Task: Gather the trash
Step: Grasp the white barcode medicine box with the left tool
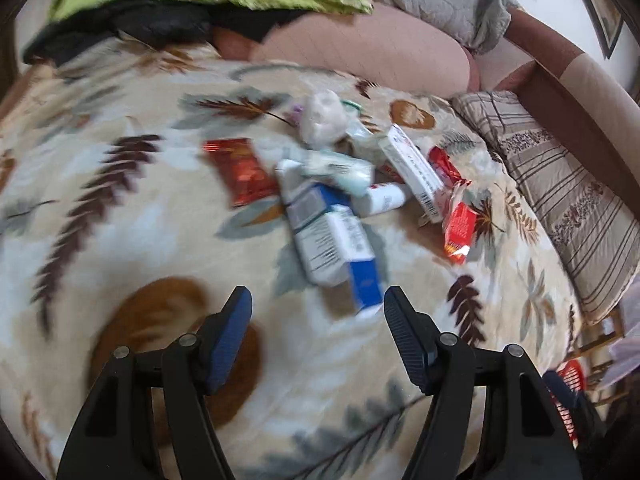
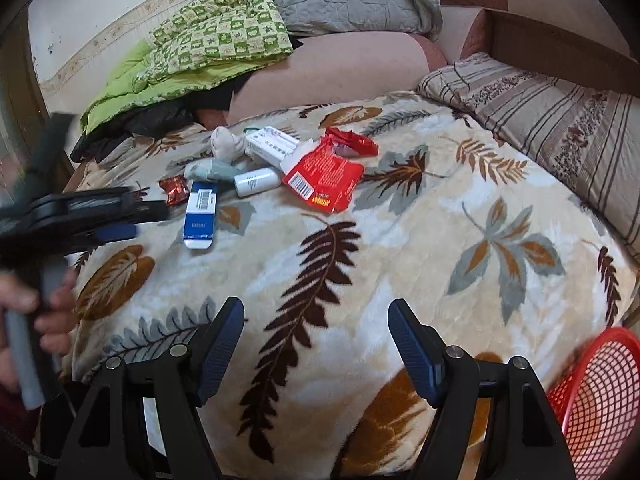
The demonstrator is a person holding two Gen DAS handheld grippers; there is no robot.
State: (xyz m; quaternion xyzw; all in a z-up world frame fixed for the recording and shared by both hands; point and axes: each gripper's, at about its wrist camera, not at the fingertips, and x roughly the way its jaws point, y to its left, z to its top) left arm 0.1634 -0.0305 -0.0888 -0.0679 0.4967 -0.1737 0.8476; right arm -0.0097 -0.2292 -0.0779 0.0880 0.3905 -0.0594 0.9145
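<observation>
Your left gripper [image 1: 318,300] hangs with jaws spread and empty; the blue-and-white box [image 1: 340,248] lies on the leaf-print blanket [image 1: 120,220] just ahead, between them. Your right gripper [image 2: 316,312], also spread wide, sits well short of the trash pile [image 2: 280,168], the red basket [image 2: 600,396] beside it.
</observation>
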